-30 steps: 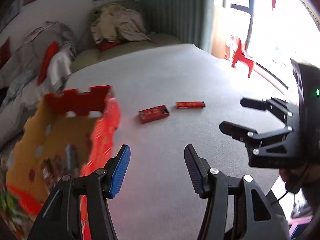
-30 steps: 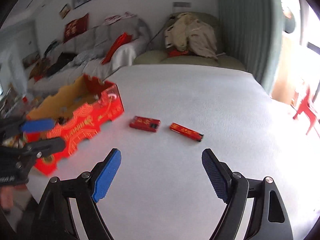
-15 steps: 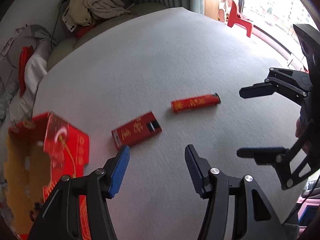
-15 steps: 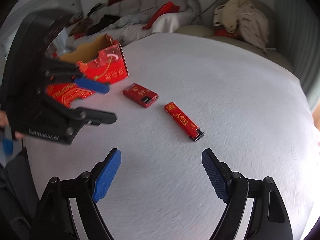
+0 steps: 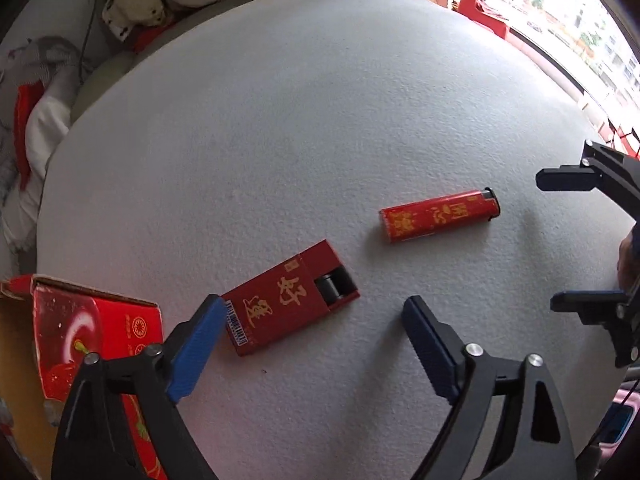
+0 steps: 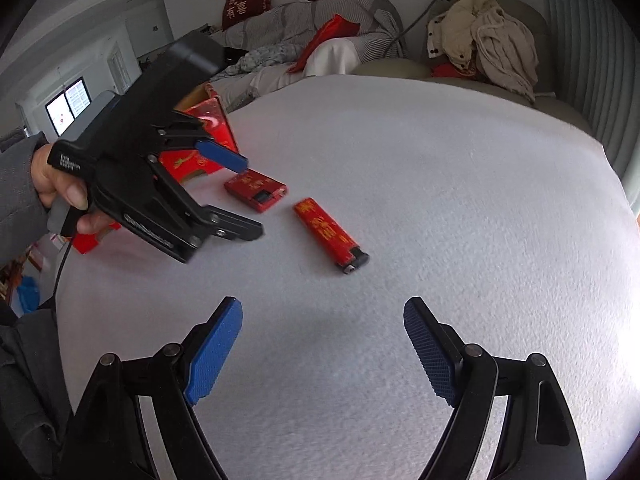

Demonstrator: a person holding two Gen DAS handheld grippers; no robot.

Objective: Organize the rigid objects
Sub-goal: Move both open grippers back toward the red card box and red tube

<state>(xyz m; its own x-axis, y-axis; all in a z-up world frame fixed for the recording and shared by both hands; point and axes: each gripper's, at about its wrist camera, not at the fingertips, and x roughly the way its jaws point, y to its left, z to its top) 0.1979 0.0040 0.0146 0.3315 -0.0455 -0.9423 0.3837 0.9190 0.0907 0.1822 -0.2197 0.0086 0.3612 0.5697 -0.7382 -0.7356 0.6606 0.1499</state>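
Observation:
A red cigarette pack (image 5: pixel 290 298) with gold characters lies flat on the white table, its lid end partly open; it also shows in the right wrist view (image 6: pixel 256 191). A red lighter (image 5: pixel 438 216) lies to its right, also in the right wrist view (image 6: pixel 330 235). My left gripper (image 5: pixel 316 338) is open and empty, hovering just in front of the pack; it shows in the right wrist view (image 6: pixel 236 196). My right gripper (image 6: pixel 322 342) is open and empty, a short way in front of the lighter, and shows in the left wrist view (image 5: pixel 576 244).
A red and yellow cardboard box (image 5: pixel 92 332) stands open at the table's left edge, also in the right wrist view (image 6: pixel 210 120). A sofa with clothes (image 6: pixel 480 36) and bedding lies beyond the white table (image 5: pixel 280 120). A window is at the right.
My left gripper has moved forward and down toward the cigarette pack, away from the box. My right gripper has come closer to the lighter. Both stay open.

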